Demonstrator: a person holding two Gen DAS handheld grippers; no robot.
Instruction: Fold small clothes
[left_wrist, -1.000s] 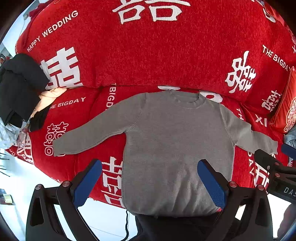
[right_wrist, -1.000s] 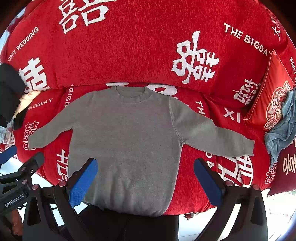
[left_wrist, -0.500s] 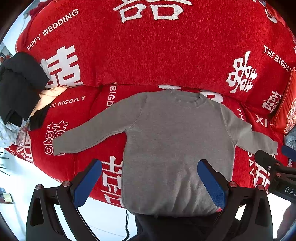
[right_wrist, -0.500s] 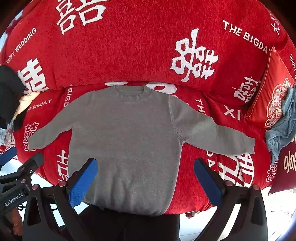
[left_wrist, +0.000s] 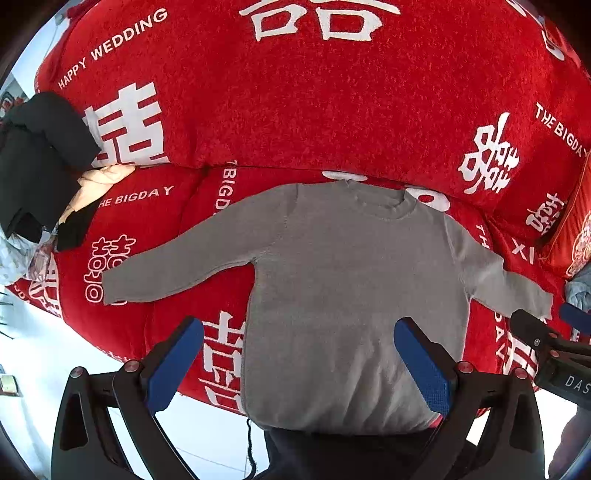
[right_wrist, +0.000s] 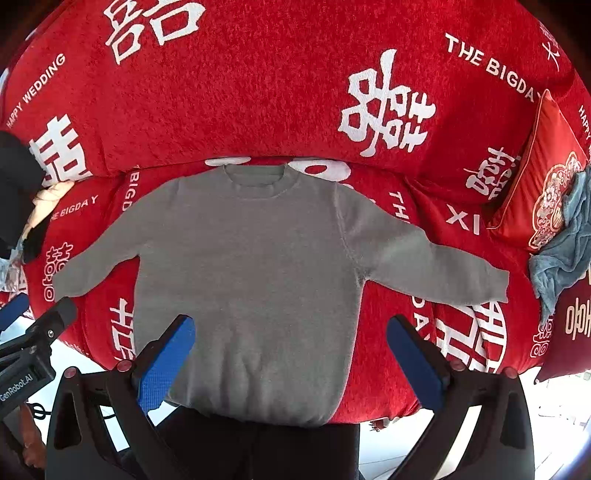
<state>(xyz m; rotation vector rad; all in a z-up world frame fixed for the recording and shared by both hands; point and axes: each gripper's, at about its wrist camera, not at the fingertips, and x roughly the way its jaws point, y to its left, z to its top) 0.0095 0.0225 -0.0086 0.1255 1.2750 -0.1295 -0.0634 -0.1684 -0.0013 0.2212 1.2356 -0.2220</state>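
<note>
Sweater (left_wrist: 351, 295) flat mid-frame, both grippers (left_wrist: 299, 365) (right_wrist: 291, 358) wide-jawed; blue cloth (right_wrist: 565, 251) fully shown only at right-wrist view's right edge.

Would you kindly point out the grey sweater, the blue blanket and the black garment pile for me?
grey sweater (right_wrist: 251, 273), right wrist view, middle of the chest.
blue blanket (right_wrist: 565, 258), right wrist view, its crumpled middle fold.
black garment pile (left_wrist: 37, 158), left wrist view, centre of the dark heap.

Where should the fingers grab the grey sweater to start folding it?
Probably a cuff. The grey sweater lies flat, sleeves spread wide. The right gripper could pinch the right sleeve's cuff from the outer side and carry it across the body.
</note>
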